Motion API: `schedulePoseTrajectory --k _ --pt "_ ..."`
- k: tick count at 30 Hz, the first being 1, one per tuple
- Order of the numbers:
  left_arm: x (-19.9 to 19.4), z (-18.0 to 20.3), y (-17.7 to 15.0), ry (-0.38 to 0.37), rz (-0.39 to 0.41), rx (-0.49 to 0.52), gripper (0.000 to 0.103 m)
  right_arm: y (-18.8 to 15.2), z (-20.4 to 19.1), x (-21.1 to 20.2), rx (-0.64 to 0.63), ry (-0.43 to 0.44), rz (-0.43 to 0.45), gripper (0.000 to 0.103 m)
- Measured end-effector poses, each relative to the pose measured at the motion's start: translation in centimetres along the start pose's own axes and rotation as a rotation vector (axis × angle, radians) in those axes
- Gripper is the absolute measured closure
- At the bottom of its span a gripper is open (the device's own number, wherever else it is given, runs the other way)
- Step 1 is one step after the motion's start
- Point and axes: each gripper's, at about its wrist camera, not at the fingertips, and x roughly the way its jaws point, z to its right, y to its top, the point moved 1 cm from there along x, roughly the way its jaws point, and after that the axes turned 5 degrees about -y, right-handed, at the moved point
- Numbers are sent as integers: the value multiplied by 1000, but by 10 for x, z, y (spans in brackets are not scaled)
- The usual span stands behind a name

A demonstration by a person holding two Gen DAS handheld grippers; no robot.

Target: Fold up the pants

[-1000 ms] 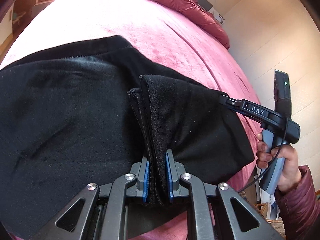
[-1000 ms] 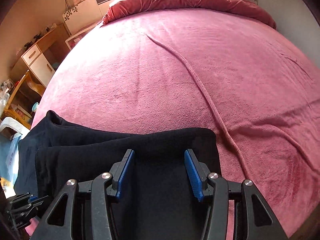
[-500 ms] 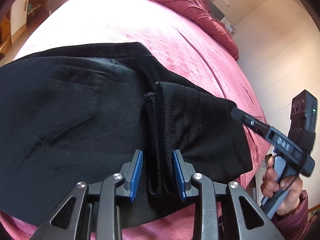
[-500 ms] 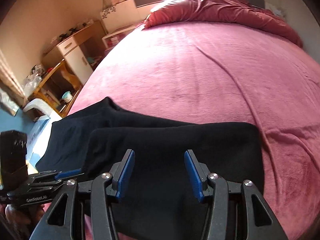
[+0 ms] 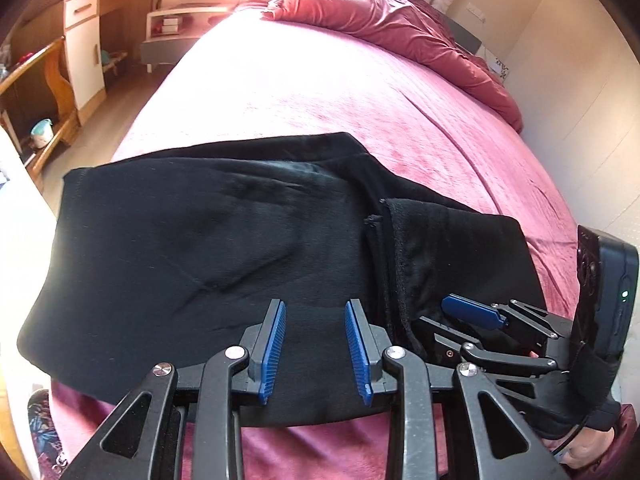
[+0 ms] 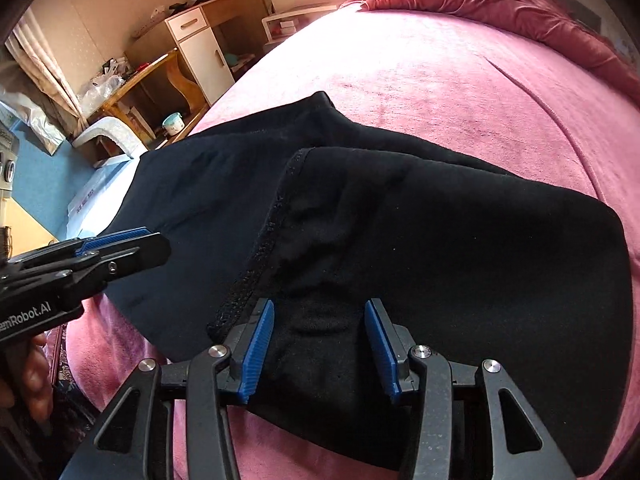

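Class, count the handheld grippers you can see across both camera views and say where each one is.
2. The left gripper hovers over the black pants near the bed's edge; the right gripper, jaws closing on nothing, hovers over the folded-over part beside it.

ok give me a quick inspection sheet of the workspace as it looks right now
surface: pink bedspread, mostly bare, a long crease on it.
job's things: black pants lie flat near the bed's edge, one end folded over the rest.
clutter: rumpled red duvet at the bed's far end.
grippers: left gripper open, nothing pinched; right gripper closing above the fabric, nothing gripped.
cables: thin cable at the right gripper's handle.
surroundings: wooden desk, white cabinet, curtains.
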Motion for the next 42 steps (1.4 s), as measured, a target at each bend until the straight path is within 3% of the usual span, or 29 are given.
schedulePoseTrajectory --k 5,10,14,16,17,22,34,36,38,42 --pt "-11 -17 4 42 12 -9 71 1 1 -12 6 30 17 54" --pt "-7 -18 5 53 19 -17 71 -11 -9 -36 -58 64 43 44" --pt "-9 -20 4 61 22 -18 71 -22 -20 -34 -169 -14 41 44" --pt "-10 -21 4 66 21 -17 71 -27 -23 -24 -183 -53 15 55" --pt "-10 -21 3 66 20 -16 71 -27 -24 -18 -187 -80 6 70" --pt "-14 -22 2 75 21 -13 71 -22 -19 -6 -127 -95 27 89" --pt "-15 -29 -1 82 16 -38 69 -20 -21 -2 -127 -45 16 84" --pt "-16 -32 -1 70 12 -54 68 -20 -19 -5 -100 0 15 72" --pt "-20 -41 1 53 15 -86 68 -20 -14 -12 -52 65 18 67" --pt "-38 -73 6 27 40 -189 69 -16 -9 -24 9 173 46 67"
